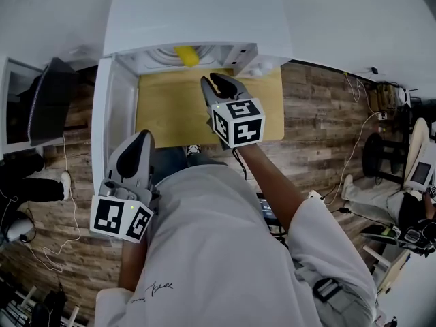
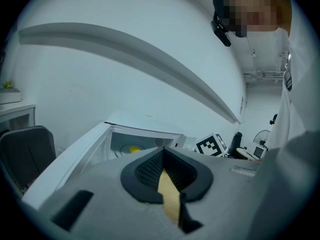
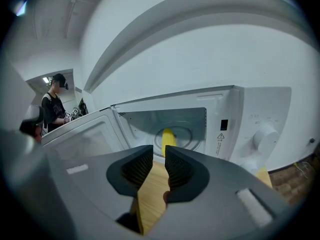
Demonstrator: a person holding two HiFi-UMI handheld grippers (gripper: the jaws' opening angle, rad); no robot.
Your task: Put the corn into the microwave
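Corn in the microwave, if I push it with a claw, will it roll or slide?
The corn looks like a rounded cob, so a sideways push would probably roll it. It lies on the smooth turntable, which likely gives little grip, so it may also slide. Its straight shape suggests it is stiff.

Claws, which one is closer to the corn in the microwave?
The right claw, out over the wooden table near the corn; the left claw sits back beside the open door.
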